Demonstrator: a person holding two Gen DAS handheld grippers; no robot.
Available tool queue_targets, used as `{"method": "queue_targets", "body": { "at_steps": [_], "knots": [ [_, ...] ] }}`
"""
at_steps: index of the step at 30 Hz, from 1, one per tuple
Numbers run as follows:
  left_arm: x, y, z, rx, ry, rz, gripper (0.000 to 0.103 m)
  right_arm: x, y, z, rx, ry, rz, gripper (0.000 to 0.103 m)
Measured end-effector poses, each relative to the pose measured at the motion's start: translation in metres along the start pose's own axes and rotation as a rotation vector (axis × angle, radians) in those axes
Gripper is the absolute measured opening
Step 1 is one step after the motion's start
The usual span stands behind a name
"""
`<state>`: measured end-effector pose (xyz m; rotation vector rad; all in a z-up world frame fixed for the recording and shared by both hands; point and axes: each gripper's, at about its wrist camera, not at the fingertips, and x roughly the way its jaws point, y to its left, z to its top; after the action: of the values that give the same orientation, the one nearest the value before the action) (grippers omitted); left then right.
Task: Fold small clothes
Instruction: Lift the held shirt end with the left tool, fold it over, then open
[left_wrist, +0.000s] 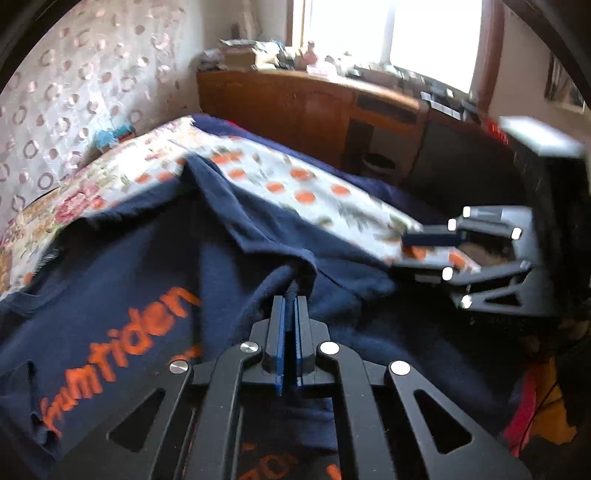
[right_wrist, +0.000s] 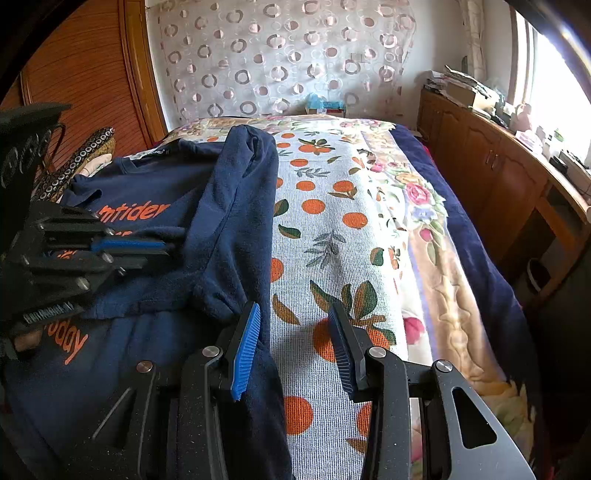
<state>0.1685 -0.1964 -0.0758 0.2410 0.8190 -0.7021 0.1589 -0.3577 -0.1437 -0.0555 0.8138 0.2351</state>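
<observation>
A navy sweatshirt (left_wrist: 147, 258) with orange lettering lies spread on the bed, one sleeve (right_wrist: 236, 192) folded up over its body. My left gripper (left_wrist: 291, 299) is shut on a raised fold of the sweatshirt's fabric. In the right wrist view it reaches in from the left edge (right_wrist: 162, 247), lying over the lettering. My right gripper (right_wrist: 293, 325) stands open with nothing between its blue pads. Its left finger (right_wrist: 245, 347) hovers over the sweatshirt's right edge and its right finger over the bedspread. From the left wrist view, the right gripper (left_wrist: 417, 251) is at the far right.
The bedspread (right_wrist: 332, 221), printed with oranges and leaves, runs to the right of the sweatshirt. A wooden cabinet (right_wrist: 498, 177) with clutter on top lines the right side under a bright window. A wooden wardrobe door (right_wrist: 85, 74) stands at the left. Circle-patterned fabric (right_wrist: 280, 55) covers the far wall.
</observation>
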Motion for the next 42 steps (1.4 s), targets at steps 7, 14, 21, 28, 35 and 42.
{"method": "queue_targets", "body": {
  "at_steps": [7,14,21,28,35,42],
  "knots": [
    [-0.036,0.059,0.010,-0.100,-0.066,0.080,0.004,0.000,0.000,0.000,0.000,0.001,0.000,0.040],
    [-0.041,0.101,0.003,-0.172,-0.056,0.158,0.006,0.000,0.000,0.001,-0.007,0.004,-0.006,0.040],
    [-0.036,0.133,0.001,-0.196,-0.061,0.187,0.042,-0.002,0.002,0.016,-0.043,-0.011,-0.001,0.040],
    [-0.009,0.153,0.017,-0.193,-0.019,0.209,0.042,0.011,0.013,0.061,-0.104,-0.046,0.050,0.040],
    [0.017,0.156,0.042,-0.160,0.003,0.183,0.042,0.057,0.023,0.083,-0.173,0.001,0.049,0.040],
    [0.049,0.154,0.061,-0.111,0.055,0.143,0.042,0.085,0.019,0.095,-0.197,0.046,0.070,0.040]
  ]
}}
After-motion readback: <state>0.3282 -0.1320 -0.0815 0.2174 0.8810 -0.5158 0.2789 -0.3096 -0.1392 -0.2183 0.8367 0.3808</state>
